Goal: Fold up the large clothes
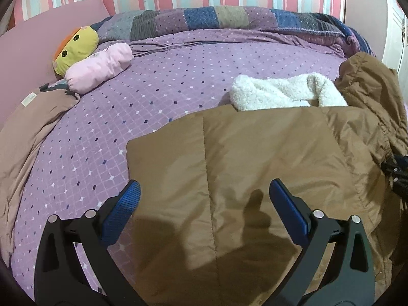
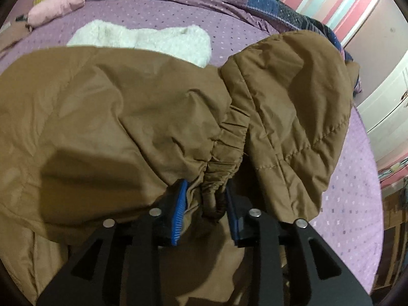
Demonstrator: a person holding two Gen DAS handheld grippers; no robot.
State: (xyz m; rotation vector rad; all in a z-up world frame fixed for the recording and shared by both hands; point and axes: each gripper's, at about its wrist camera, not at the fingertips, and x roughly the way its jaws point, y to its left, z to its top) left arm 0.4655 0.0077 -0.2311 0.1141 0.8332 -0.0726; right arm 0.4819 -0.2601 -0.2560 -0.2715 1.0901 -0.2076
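Observation:
A large brown padded jacket with white fleece lining lies on the purple bed. My left gripper is open above the jacket's flat folded panel, its blue pads clear of the cloth. In the right wrist view, my right gripper is shut on the jacket's gathered elastic cuff, with the sleeve bunched up ahead of it. The jacket body spreads to the left, with the fleece lining beyond it.
A purple patterned bedspread covers the bed. A yellow plush toy and a pink cushion lie at the back left. A pinkish-brown garment lies at the left edge. A patchwork quilt lines the striped wall.

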